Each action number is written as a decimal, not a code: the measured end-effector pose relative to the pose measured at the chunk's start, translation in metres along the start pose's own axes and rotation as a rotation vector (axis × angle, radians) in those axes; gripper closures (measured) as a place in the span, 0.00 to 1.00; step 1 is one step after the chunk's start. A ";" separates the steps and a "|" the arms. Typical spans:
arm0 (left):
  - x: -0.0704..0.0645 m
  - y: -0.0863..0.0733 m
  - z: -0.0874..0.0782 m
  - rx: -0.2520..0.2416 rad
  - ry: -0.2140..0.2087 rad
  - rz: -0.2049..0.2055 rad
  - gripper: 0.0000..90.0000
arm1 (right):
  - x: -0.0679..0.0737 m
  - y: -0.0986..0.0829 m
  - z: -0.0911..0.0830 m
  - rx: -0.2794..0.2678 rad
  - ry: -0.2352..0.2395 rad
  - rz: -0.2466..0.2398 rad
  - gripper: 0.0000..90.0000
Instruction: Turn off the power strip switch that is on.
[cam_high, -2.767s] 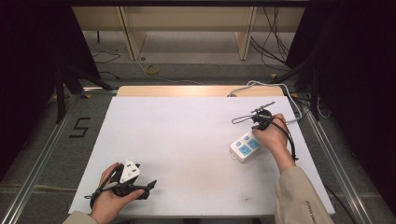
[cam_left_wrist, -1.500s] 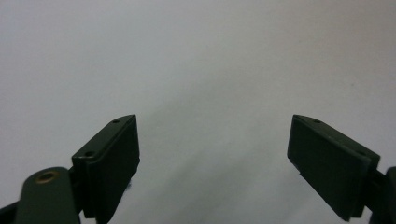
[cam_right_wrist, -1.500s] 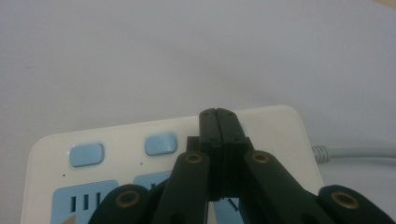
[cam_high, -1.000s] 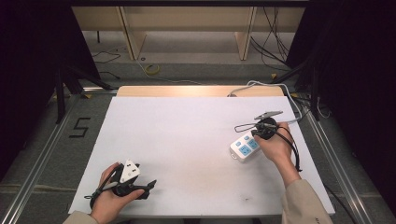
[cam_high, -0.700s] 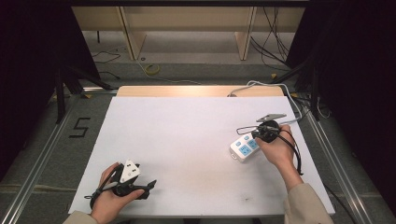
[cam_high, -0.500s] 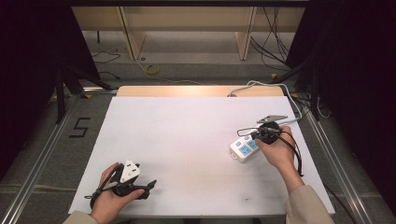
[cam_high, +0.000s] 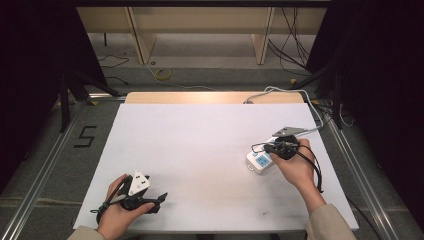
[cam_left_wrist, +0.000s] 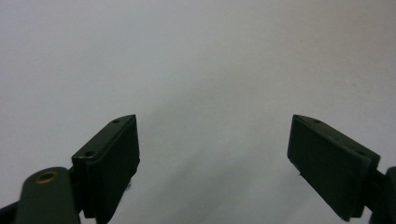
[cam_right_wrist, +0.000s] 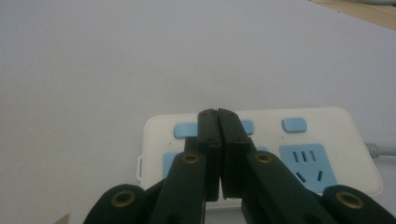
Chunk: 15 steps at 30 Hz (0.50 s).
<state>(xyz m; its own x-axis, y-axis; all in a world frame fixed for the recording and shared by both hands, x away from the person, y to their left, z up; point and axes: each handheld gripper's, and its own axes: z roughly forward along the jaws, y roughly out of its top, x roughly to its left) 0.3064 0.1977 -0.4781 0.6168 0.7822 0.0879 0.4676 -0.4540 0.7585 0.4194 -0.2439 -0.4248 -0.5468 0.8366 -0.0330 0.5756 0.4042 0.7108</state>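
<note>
High view with both gripper views: a white power strip (cam_high: 261, 161) lies on the right half of the white table (cam_high: 200, 145), near its right edge and about midway between the near and far sides. The strip is a short rounded block of white plastic with light-blue socket faces and light-blue buttons along one long side; in the right gripper view (cam_right_wrist: 299, 140) one blue face shows three slots, and a grey cord (cam_right_wrist: 380, 149) leaves the strip's right end. In the high view a pale cable (cam_high: 280, 92) runs off the far right corner of the table.

The right gripper (cam_right_wrist: 217, 116), held in the person's right hand (cam_high: 295, 167), sits directly over the strip with its jaws pressed together, nothing between them; their tips lie over the row of blue buttons. Whether the tips touch the plastic cannot be told.

The left gripper (cam_left_wrist: 212, 149) rests in the left hand (cam_high: 120, 210) at the near left corner of the table, well apart from the strip. Its jaws stand wide apart over bare white tabletop. A grey three-cornered plate (cam_high: 139, 182) sits on top of it.

No container stands on the table.
</note>
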 end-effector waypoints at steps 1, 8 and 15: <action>0.000 0.000 0.000 -0.001 0.000 0.000 0.18 | 0.001 -0.001 -0.001 -0.002 0.003 -0.002 0.99; 0.000 0.000 0.000 0.000 0.001 0.000 0.18 | 0.012 -0.004 -0.005 -0.012 0.022 -0.023 0.98; 0.000 0.000 0.000 0.001 0.001 0.001 0.18 | 0.021 -0.010 -0.009 -0.032 0.040 -0.035 0.95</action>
<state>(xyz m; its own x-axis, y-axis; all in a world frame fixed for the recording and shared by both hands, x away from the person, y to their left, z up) 0.3064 0.1977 -0.4782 0.6168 0.7821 0.0889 0.4676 -0.4549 0.7579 0.3969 -0.2336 -0.4261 -0.5906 0.8064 -0.0309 0.5362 0.4208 0.7317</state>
